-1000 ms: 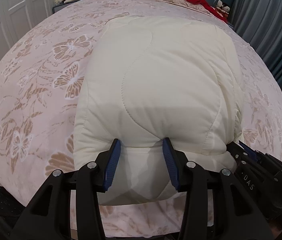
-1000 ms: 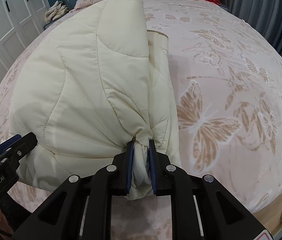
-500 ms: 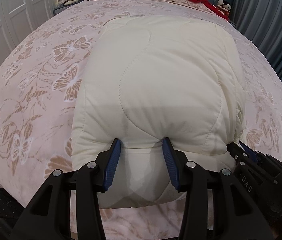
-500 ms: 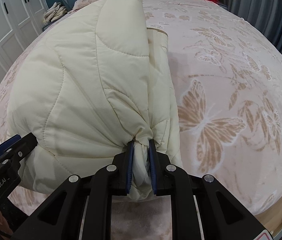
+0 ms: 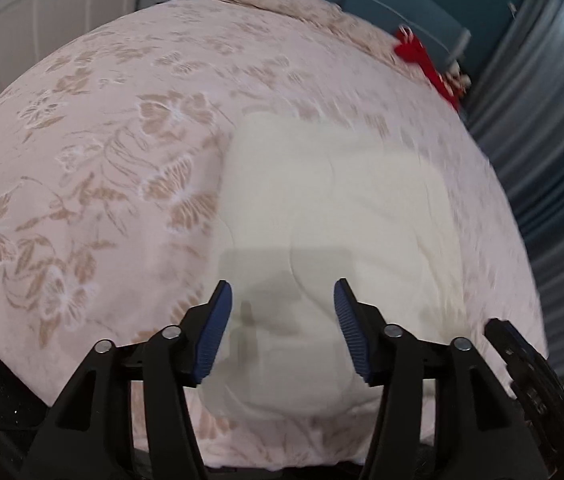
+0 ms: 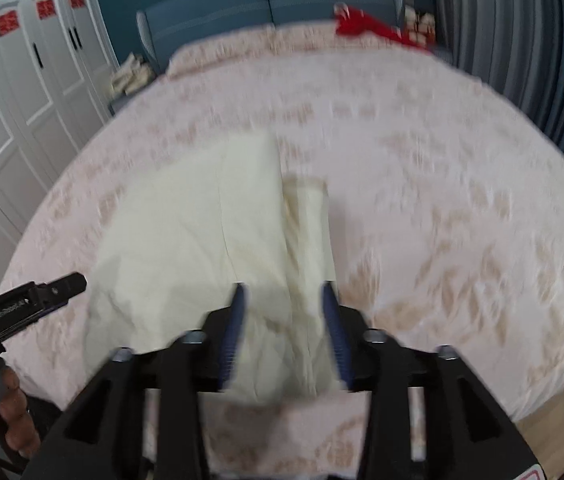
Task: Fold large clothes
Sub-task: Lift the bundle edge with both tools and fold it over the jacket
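A cream quilted padded garment (image 5: pixel 337 216) lies folded on the pink floral bed (image 5: pixel 94 160), near its front edge. It also shows in the right wrist view (image 6: pixel 202 232). My left gripper (image 5: pixel 282 320) is open and empty above the garment's near edge. My right gripper (image 6: pixel 283 320) is open and empty above the garment's near right corner. The left gripper shows at the left of the right wrist view (image 6: pixel 38 300), the right gripper at the right of the left wrist view (image 5: pixel 521 360). Both views are motion-blurred.
Red cloth (image 6: pixel 365 26) and pillows (image 5: pixel 282 4) lie at the bed's head by a blue headboard (image 6: pixel 282 4). White wardrobe doors (image 6: pixel 22 80) stand left, grey curtains (image 5: pixel 541 120) right. A stack of light things (image 6: pixel 130 76) sits on a bedside stand.
My right gripper has opened and let go of the garment. Both grippers have pulled up and back, and the garment now lies flat on the bed.
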`<act>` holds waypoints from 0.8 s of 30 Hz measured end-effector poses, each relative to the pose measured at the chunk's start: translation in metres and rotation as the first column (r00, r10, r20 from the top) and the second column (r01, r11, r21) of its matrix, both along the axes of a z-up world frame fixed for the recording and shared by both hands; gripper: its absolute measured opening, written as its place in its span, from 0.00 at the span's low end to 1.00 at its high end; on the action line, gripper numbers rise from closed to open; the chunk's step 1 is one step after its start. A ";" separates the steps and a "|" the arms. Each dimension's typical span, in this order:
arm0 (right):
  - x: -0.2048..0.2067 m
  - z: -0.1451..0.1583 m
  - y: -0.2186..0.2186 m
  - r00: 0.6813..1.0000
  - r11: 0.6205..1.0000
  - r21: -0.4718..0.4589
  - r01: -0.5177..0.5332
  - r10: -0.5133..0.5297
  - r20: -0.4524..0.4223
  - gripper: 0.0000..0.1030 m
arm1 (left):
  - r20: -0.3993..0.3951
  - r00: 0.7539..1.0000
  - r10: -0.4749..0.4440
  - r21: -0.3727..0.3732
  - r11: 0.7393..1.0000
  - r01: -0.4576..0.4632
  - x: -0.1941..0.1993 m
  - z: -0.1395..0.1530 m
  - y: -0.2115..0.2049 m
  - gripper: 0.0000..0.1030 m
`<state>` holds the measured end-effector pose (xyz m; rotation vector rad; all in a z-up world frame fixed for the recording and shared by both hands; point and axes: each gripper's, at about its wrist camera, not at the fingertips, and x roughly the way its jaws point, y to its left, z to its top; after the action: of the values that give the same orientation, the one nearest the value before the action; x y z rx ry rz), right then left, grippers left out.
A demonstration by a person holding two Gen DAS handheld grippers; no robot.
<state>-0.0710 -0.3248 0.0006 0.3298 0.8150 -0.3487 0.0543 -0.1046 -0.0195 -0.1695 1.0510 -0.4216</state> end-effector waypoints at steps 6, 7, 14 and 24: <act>0.048 -0.017 -0.017 1.000 0.995 0.103 0.003 -0.002 -0.010 0.59 | -0.057 0.998 0.011 -0.031 0.999 -0.013 0.035 -0.011 -0.003 0.65; 0.055 -0.026 -0.021 1.000 0.989 0.147 0.012 -0.009 -0.022 0.59 | -0.068 0.998 0.011 -0.027 1.000 -0.013 0.038 -0.015 -0.005 0.65; 0.052 -0.029 -0.020 1.000 0.976 0.216 0.001 -0.006 0.022 0.07 | -0.062 0.998 -0.016 -0.021 1.000 0.014 0.037 -0.021 -0.014 0.65; 0.060 -0.090 -0.025 0.989 0.987 0.152 0.046 -0.024 -0.145 0.09 | -0.021 0.999 -0.050 0.101 0.994 0.052 0.027 -0.036 -0.043 0.72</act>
<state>-0.0110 -0.3502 -0.0891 0.4689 0.9807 -0.3451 0.0809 -0.1472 -0.0556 -0.0564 1.0940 -0.4124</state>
